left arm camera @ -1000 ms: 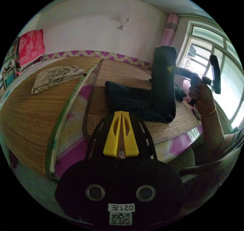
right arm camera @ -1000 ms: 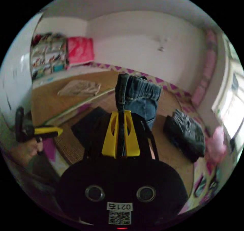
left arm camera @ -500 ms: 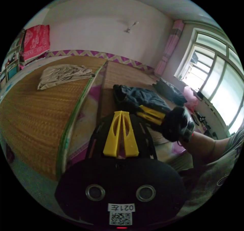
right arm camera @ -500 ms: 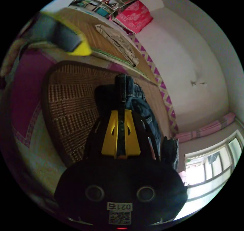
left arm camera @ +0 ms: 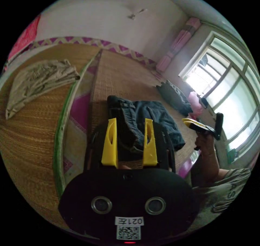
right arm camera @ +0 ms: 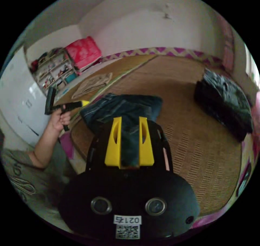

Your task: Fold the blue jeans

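Jeans (left arm camera: 151,118) folded on the mat (left arm camera: 119,75) before me, my left gripper (left arm camera: 129,122) spread wide above them, my right gripper (right arm camera: 129,120) likewise parted, neither gripping, dark bundle (right arm camera: 224,102) well apart.

blue jeans (right arm camera: 122,109) heaped mid-mat, bare woven mat (right arm camera: 189,137) between them and dark bundle (right arm camera: 224,105)

Pale walls (left arm camera: 89,21) with a purple zigzag border (right arm camera: 168,50) surround woven straw mats (right arm camera: 189,115). A bright window (left arm camera: 230,94) lights the room; cluttered shelves (right arm camera: 54,69) stand opposite.
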A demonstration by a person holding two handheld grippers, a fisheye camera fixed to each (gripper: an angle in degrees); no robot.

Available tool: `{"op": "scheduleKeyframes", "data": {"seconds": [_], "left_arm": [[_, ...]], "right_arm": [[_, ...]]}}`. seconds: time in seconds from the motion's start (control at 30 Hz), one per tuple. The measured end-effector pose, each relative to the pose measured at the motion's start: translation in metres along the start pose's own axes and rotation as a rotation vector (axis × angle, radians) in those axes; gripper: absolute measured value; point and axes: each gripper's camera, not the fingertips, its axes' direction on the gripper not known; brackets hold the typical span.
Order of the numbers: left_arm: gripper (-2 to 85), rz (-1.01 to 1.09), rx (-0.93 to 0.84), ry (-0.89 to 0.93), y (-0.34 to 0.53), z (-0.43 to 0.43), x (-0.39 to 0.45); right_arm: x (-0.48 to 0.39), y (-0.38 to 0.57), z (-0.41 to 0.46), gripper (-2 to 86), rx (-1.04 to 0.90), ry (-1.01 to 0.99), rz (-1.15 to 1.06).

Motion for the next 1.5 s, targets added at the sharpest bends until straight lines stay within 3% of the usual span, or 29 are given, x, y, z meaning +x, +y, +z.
{"op": "scheduleKeyframes", "data": {"seconds": [0.07, 0.2, 0.37, 0.63, 0.83, 1.0, 1.2, 1.33, 1.43, 1.5], "left_arm": [[15.8, -0.053, -0.02, 0.029, -0.01, 0.011, -0.025], [16.4, -0.136, -0.137, 0.252, -0.032, 0.041, -0.065], [11.3, -0.162, -0.231, 0.246, -0.055, 0.065, -0.083], [4.0, -0.132, -0.181, 0.214, -0.074, 0.06, -0.075], [3.8, 0.076, -0.089, 0.257, -0.123, 0.024, 0.015], [4.0, 0.213, -0.048, 0.36, -0.211, 0.071, 0.127], [4.2, 0.2, -0.068, 0.452, -0.308, 0.177, 0.236], [5.0, 0.171, -0.145, 0.355, -0.324, 0.25, 0.27], [5.5, 0.173, -0.241, 0.219, -0.305, 0.312, 0.271], [4.7, 0.208, -0.132, 0.347, -0.285, 0.308, 0.26]], "right_arm": [[0.065, -0.017, 0.013, 12.0, -0.083, -0.114, 0.115], [0.174, -0.035, 0.062, 13.7, -0.251, -0.465, 0.331], [0.232, -0.053, 0.082, 12.9, -0.268, -0.622, 0.411], [0.263, -0.078, 0.092, 8.1, -0.225, -0.625, 0.355], [0.299, -0.106, 0.019, 7.8, -0.099, -0.692, 0.265], [0.374, -0.152, -0.103, 7.8, 0.052, -0.534, 0.172], [0.498, -0.204, -0.19, 8.0, 0.165, -0.358, 0.244], [0.559, -0.218, -0.167, 9.2, 0.146, -0.219, 0.323], [0.596, -0.208, -0.101, 13.4, 0.035, 0.012, 0.473], [0.603, -0.192, -0.051, 13.9, -0.06, 0.112, 0.484]]}}
